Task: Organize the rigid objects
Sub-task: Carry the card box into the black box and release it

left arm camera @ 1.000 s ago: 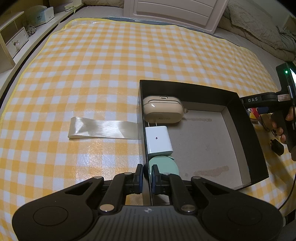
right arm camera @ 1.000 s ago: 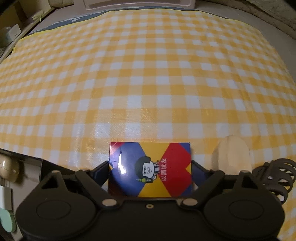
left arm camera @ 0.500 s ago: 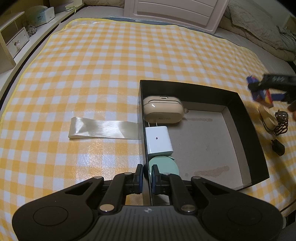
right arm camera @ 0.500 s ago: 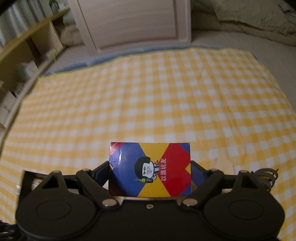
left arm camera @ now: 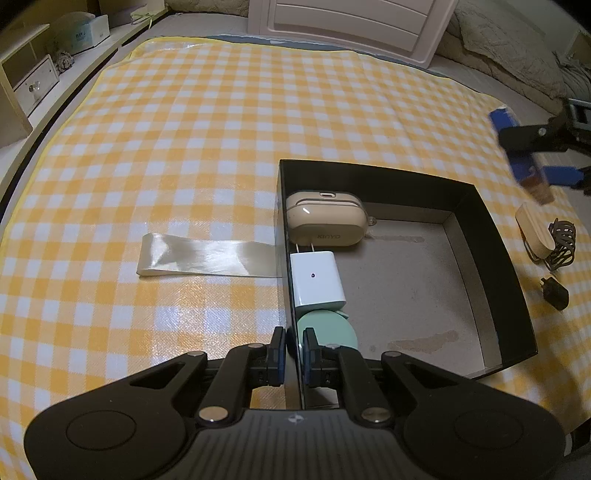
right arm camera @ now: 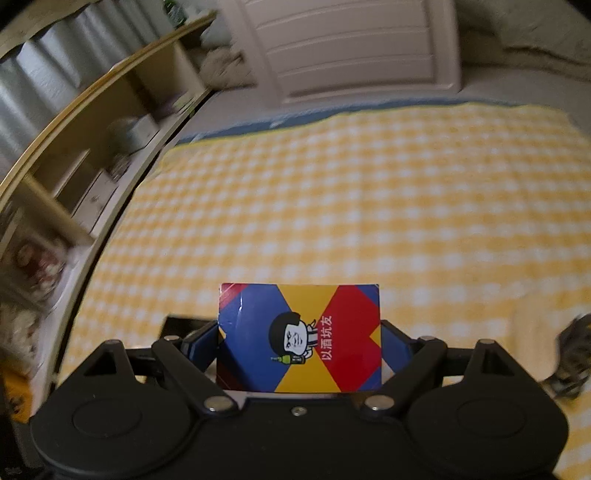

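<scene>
A black open box (left arm camera: 491, 236) lies on the yellow checked cloth. Along its left wall sit a beige case (left arm camera: 325, 221), a white charger (left arm camera: 316, 280) and a round mint-green item (left arm camera: 328, 328). My left gripper (left arm camera: 293, 354) is shut on the box's left wall near the front corner. My right gripper (right arm camera: 299, 343) is shut on a colourful card box (right arm camera: 299, 336) with blue, yellow and red panels, held flat between its pads above the cloth. From the left wrist view that card box (left arm camera: 517, 155) hangs in the air past the black box's far right corner.
A shiny strip of tape (left arm camera: 207, 256) lies left of the box. To the right of the box lie a wooden oval piece (left arm camera: 533, 232), a dark hair claw (left arm camera: 561, 243) and a small black plug (left arm camera: 554, 293). Shelves (right arm camera: 92, 166) line the left side, a white headboard (left arm camera: 351, 22) the far end.
My right gripper has risen off the cloth with the card box and tipped up, so shelves and headboard now show. The left gripper and black box have not moved.
</scene>
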